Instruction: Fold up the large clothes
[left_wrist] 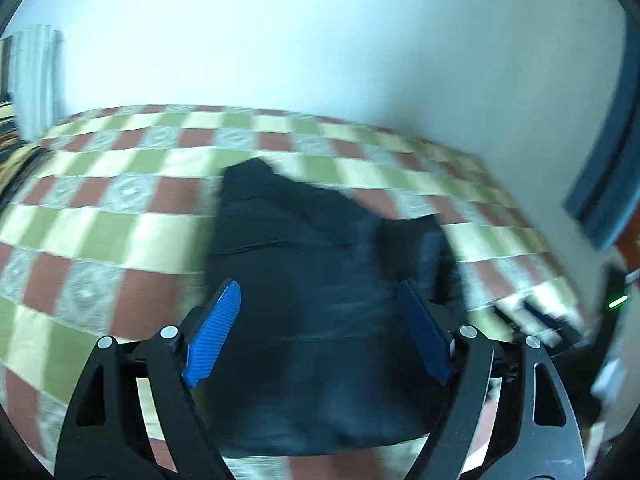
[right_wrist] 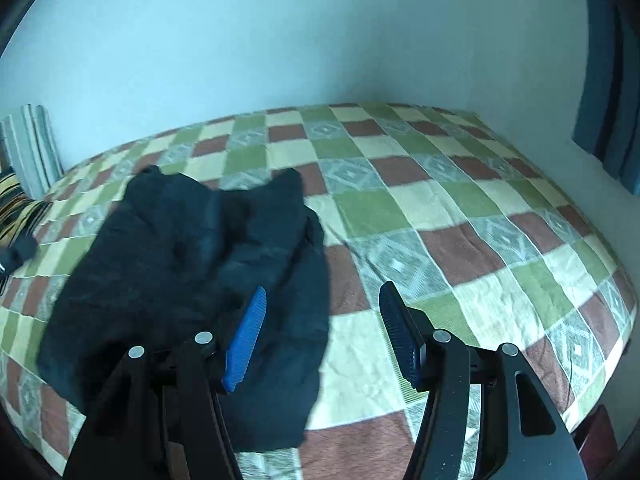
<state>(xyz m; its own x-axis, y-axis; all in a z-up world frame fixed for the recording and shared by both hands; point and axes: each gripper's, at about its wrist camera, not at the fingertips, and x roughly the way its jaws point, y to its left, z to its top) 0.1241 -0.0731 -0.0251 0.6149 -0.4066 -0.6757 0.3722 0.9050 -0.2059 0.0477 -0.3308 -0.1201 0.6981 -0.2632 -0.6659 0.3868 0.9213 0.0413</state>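
Dark garment (right_wrist: pixel 188 264) lies near checkered bedspread's (right_wrist: pixel 460 208) edge.

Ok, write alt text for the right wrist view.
A dark garment lies crumpled on a checked bedspread of green, cream and red squares. The right gripper hovers open above its edge, holding nothing; a pale wall rises behind the bed.

Black claws (left_wrist: pixel 320 292), ribbed blue pads (left_wrist: pixel 216 332), silver rivets
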